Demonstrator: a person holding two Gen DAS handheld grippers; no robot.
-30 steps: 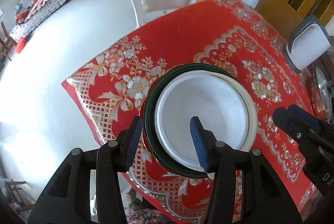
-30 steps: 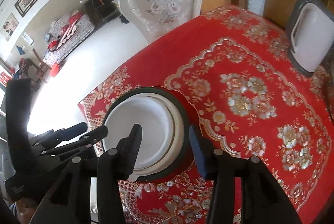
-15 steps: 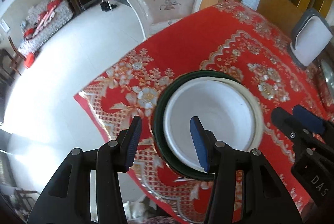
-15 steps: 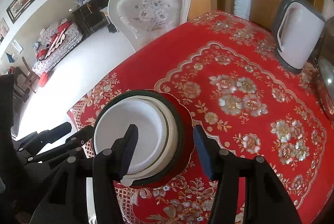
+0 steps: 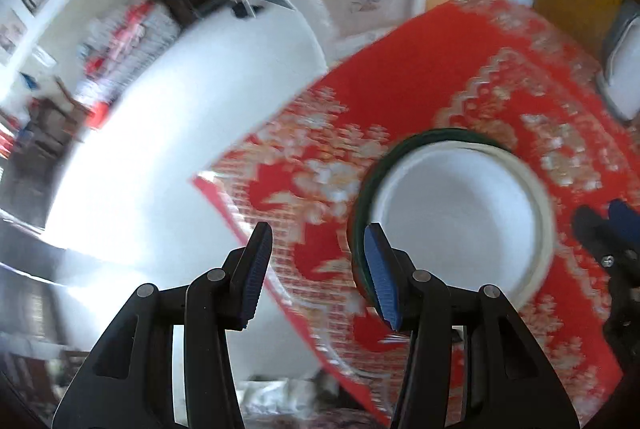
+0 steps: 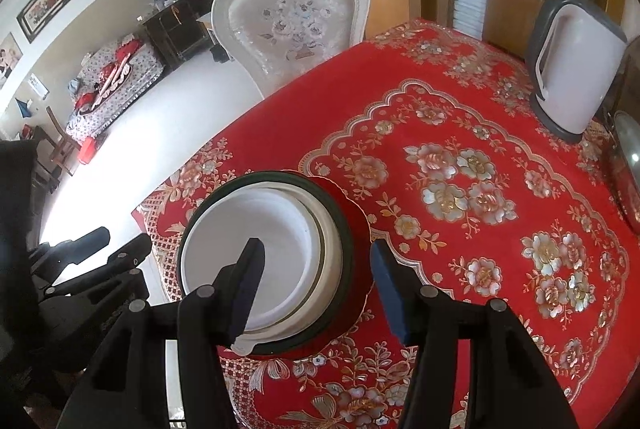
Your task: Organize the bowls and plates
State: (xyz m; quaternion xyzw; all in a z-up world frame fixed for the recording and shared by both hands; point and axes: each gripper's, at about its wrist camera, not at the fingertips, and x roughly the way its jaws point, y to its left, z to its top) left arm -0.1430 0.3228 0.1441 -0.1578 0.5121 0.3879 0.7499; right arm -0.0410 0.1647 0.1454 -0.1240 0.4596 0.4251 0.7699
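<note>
My right gripper [image 6: 316,281] hangs over the near right edge of the stack, jaws apart and gripping nothing: its left pad [image 6: 247,289] is over the white plate [image 6: 264,245], its right pad over the red plate's [image 6: 356,225] rim at about four o'clock of the pile. These jaws have just been opening; the stack's rim lies below the gap, untouched as far as I can tell. My left gripper [image 5: 316,275] is likewise parted and empty, at about eight o'clock of the stack, its right pad [image 5: 380,277] over the dark green rim [image 5: 362,197]; that view is blurred.

I judge the stacking nearly done. To finish well, I should nudge the white plate true inside the cream plate [image 6: 330,253] without tipping the pile, which sits near the table's corner [image 5: 208,185].

Farther off, at one o'clock, stands a white kettle [image 6: 572,69]; at twelve, a white chair [image 6: 292,13].
</note>
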